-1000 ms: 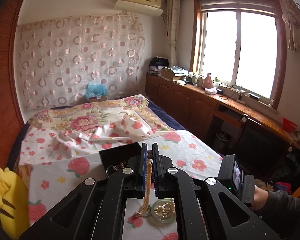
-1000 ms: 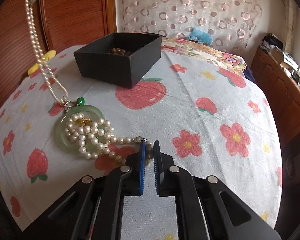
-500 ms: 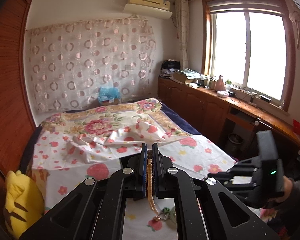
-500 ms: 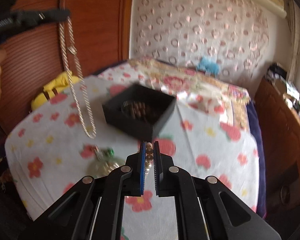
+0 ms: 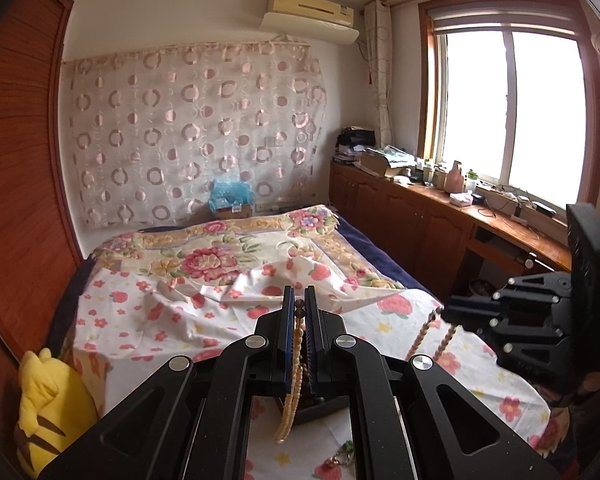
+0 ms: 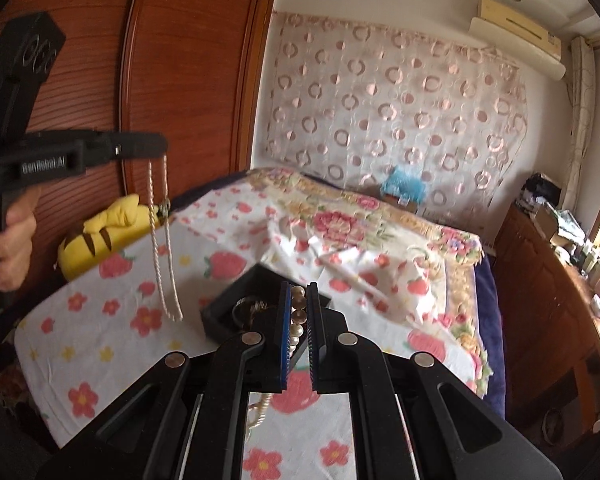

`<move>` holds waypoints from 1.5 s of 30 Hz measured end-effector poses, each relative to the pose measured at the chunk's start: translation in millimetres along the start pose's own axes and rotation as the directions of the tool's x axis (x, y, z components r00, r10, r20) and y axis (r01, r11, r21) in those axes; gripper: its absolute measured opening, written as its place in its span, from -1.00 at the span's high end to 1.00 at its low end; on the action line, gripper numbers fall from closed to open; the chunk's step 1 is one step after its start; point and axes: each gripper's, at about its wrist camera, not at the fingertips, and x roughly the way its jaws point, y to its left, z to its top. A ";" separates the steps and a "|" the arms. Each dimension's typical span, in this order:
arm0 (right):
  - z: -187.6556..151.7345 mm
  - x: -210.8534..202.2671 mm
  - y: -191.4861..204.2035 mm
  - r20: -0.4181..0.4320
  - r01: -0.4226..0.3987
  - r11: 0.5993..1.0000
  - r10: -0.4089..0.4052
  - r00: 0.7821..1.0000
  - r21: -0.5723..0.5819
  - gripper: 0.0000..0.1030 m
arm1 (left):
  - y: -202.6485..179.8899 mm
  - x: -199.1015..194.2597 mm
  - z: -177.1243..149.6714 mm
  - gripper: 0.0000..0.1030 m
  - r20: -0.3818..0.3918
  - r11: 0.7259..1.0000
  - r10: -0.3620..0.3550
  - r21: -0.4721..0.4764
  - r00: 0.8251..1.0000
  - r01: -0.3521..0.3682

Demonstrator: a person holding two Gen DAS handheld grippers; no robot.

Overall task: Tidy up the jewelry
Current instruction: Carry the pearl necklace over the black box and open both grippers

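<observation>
My left gripper [image 5: 299, 300] is shut on a thin strand of small cream beads [image 5: 290, 400], which hangs in a loop below the fingers. In the right wrist view that gripper [image 6: 160, 148] is high at the left, and its cream strand [image 6: 166, 264] dangles clear of the strawberry-print cloth [image 6: 112, 344]. My right gripper [image 6: 299, 292] is shut on a strand of larger white pearls [image 6: 298, 314] that trails down under it. From the left wrist view, the right gripper [image 5: 446, 312] holds those pearls [image 5: 420, 340] in two hanging lines. An open black box [image 6: 224, 314] with dark jewelry inside sits on the cloth below both grippers.
A yellow plush toy [image 5: 52, 408] lies at the bed's left edge against the wooden wardrobe [image 6: 192, 80]. A small green piece [image 5: 346, 446] shows low on the cloth. Wooden cabinets [image 5: 412, 220] run under the window on the right. A hand [image 6: 8, 240] grips the left handle.
Both grippers have risen, the right one much more. The pearls have left the cloth and the green ring, and the cream strand now hangs free above the bed.
</observation>
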 end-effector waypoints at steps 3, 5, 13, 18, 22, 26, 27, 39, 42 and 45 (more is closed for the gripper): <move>10.7 -1.0 -4.5 0.015 0.004 1.000 -0.004 1.000 0.002 0.84 | -1.4 2.5 6.5 0.92 0.017 1.000 0.014 0.009 1.000 -0.015; 16.3 -1.6 -6.8 0.025 0.010 1.000 -0.010 1.000 0.001 0.84 | -1.6 2.2 10.5 0.92 0.030 1.000 0.019 0.012 0.999 -0.020; 34.3 2.6 -14.8 0.050 0.025 1.000 -0.025 0.998 0.013 0.84 | 1.1 16.1 24.5 0.92 0.035 1.000 0.027 0.002 0.999 -0.027; 43.7 7.0 -14.7 0.056 0.030 0.999 -0.031 0.998 0.013 0.84 | 6.1 36.5 10.8 0.92 -0.003 1.000 0.015 -0.026 1.000 -0.015; 47.3 10.7 -13.5 0.057 0.034 0.999 -0.035 0.998 0.008 0.84 | 8.4 42.6 9.0 0.92 -0.006 0.999 0.011 -0.044 1.000 -0.011; 50.7 10.9 -14.7 0.056 0.039 0.999 -0.039 0.998 0.008 0.84 | 7.4 41.5 11.3 0.92 0.004 0.999 0.004 -0.050 1.000 -0.004; 52.9 11.3 -17.0 0.058 0.042 0.999 -0.042 0.997 0.010 0.84 | 6.6 41.4 12.3 0.92 0.005 0.999 0.004 -0.050 1.000 -0.003; 64.4 23.7 -41.0 0.074 0.037 0.998 -0.042 0.996 0.059 0.84 | -1.3 42.5 20.4 0.92 0.024 0.999 -0.010 -0.052 1.000 0.011; 65.9 27.4 -44.8 0.084 0.017 0.997 -0.023 0.996 0.076 0.84 | -1.3 48.5 14.9 0.92 0.004 0.998 -0.009 -0.054 1.000 0.009; 68.0 33.0 -45.0 0.089 0.010 0.997 -0.017 0.996 0.076 0.84 | 0.4 63.7 1.4 0.92 -0.039 0.998 -0.010 -0.063 0.999 0.008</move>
